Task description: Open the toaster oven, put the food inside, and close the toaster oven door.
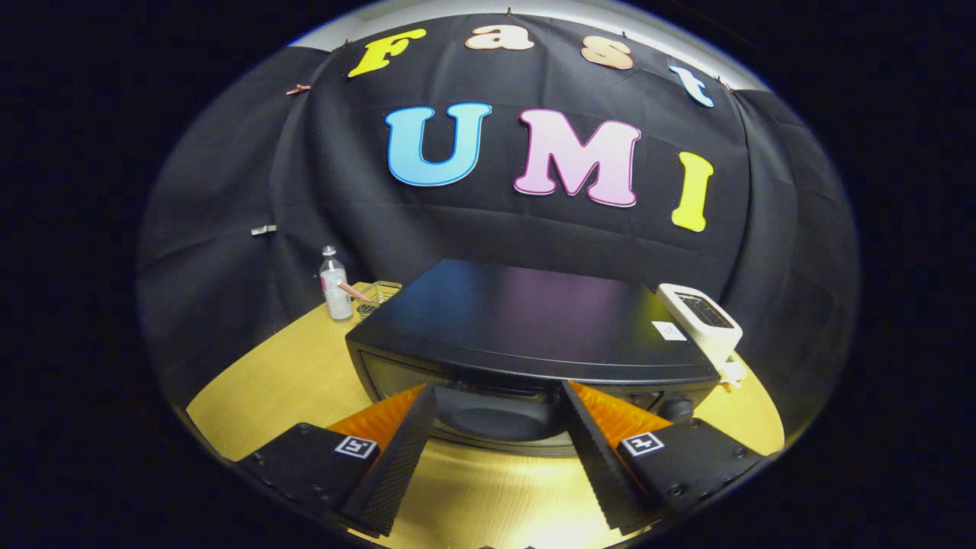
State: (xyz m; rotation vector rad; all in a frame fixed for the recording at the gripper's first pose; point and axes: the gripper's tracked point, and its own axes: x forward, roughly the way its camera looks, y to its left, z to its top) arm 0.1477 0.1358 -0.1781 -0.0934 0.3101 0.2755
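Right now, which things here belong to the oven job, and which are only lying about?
For the job: toaster oven, door shut; gripper, fingers open at the door.
Lying about: bottle, glass, white toaster, on the table.

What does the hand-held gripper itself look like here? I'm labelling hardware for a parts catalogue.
The hand-held gripper has two long wedge-shaped fingers whose inner faces are ribbed with fine ridges. Each finger sits on a black block fastened with small screws, and each block carries a square black-and-white fiducial marker. No cables, hand or sleeve can be seen. The fingers stand open before the toaster oven.
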